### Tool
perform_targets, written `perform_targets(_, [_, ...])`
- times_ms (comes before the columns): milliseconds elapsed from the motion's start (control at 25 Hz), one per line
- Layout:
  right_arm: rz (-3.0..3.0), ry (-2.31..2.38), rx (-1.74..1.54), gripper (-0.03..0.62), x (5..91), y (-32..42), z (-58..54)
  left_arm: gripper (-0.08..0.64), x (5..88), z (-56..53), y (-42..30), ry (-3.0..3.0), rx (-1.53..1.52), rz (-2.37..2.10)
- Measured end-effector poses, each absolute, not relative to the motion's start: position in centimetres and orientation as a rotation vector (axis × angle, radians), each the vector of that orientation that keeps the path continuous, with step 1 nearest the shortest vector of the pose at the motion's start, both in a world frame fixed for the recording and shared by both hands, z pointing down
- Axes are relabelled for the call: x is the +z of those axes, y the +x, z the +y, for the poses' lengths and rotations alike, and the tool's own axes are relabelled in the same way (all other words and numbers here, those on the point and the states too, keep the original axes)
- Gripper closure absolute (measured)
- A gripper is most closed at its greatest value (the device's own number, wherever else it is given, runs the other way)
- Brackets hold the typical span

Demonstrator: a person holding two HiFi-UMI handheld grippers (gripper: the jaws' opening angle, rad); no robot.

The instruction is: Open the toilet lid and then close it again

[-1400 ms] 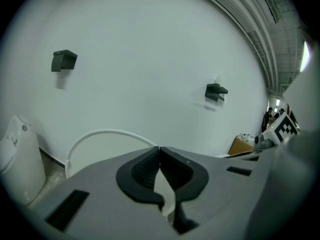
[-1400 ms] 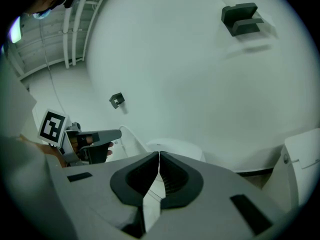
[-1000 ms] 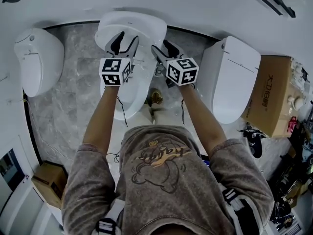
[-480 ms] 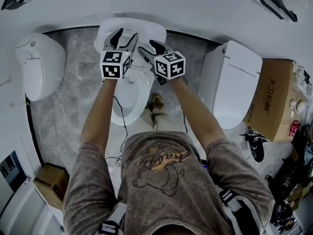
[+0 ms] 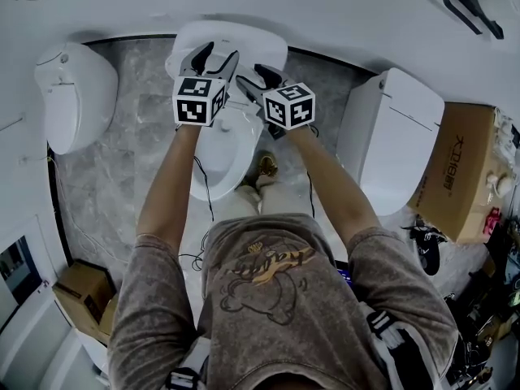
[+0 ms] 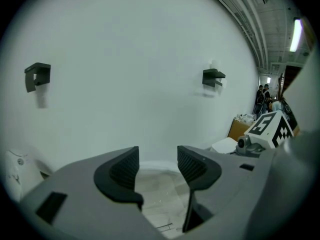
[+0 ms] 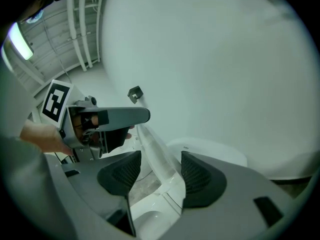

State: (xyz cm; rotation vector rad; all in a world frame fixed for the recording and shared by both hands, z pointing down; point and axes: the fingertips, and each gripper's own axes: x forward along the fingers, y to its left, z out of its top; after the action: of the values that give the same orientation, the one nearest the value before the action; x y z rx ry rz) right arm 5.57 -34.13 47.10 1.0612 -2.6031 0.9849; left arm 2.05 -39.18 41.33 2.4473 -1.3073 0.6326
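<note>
The white toilet point(image 5: 213, 159) stands at the middle of the head view, its rear part point(image 5: 236, 37) against the wall. Its lid point(image 7: 152, 149) is raised and shows edge-on in the right gripper view. My right gripper point(image 7: 157, 171) is open, and the lid's edge runs between its jaws without either pad clearly pressing on it. My left gripper point(image 6: 157, 169) is open with only floor tiles and wall beyond its jaws. In the head view the left gripper point(image 5: 213, 58) and right gripper point(image 5: 256, 78) are close together over the toilet's back.
Another white toilet point(image 5: 77, 96) stands at the left and a third point(image 5: 390, 136) at the right. A cardboard box point(image 5: 459, 169) is at the far right, a smaller box point(image 5: 81, 287) at the lower left. Dark brackets point(image 6: 214, 77) hang on the wall.
The right gripper has moved left, closer to the left gripper and the toilet's back. The left gripper has stayed about where it was.
</note>
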Motion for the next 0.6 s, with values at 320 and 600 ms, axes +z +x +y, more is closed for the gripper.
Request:
perform_targets(320, [-2.643, 1.114, 0.96, 0.344, 45.6, 3.4, -28.6, 0.327, 39.6, -32.7, -0.8, 2.47, 0.556, -1.292])
perform_targets(600, [-2.652, 1.126, 0.997, 0.342, 45.4, 0.8, -21.4, 0.327, 39.7, -25.0, -4.1, 2.501, 0.49, -1.316])
